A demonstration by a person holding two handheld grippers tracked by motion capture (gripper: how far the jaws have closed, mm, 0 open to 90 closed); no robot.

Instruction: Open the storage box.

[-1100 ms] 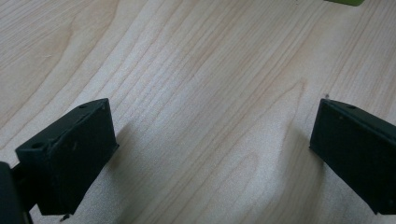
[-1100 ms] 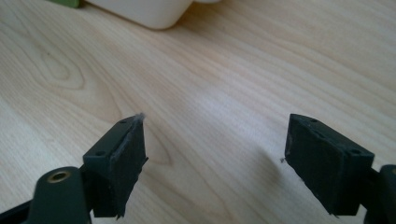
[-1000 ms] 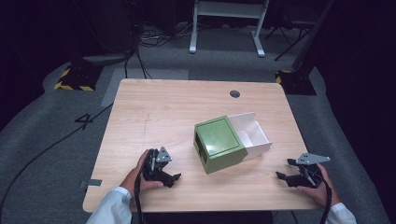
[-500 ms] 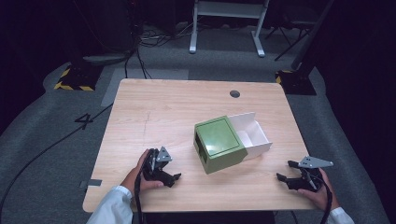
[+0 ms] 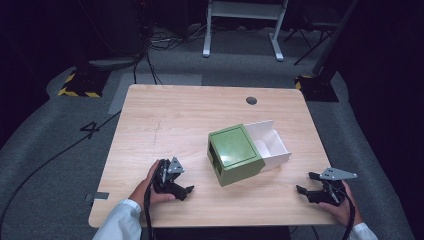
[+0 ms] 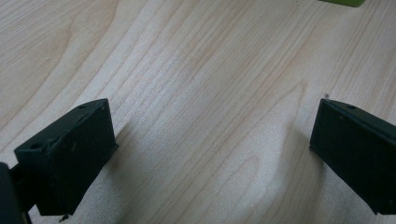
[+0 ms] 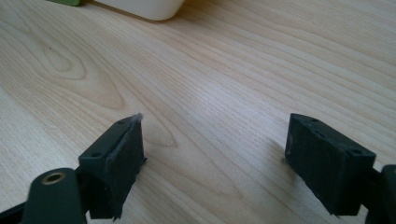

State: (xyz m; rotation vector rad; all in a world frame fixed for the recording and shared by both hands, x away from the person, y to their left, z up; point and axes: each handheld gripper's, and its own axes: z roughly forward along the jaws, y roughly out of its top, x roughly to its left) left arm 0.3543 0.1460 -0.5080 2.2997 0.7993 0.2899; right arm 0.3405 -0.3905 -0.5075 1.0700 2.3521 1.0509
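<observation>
The green box [image 5: 235, 155] sits mid-table with its white drawer [image 5: 270, 145] slid partway out on the far-right side. The left gripper [image 5: 181, 189] and right gripper [image 5: 306, 185] rest apart from it, jaws spread and empty; closing or emptying appears unstarted.

A white mark on the grey floor [image 5: 60, 150] left of the table looks like a "4" [image 5: 90, 129].

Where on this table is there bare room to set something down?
The far half of the table, from the round hole leftward, is bare. So is the left side beside the green box. It is tighter along the near edge: left gripper, box with white drawer, right gripper.
</observation>
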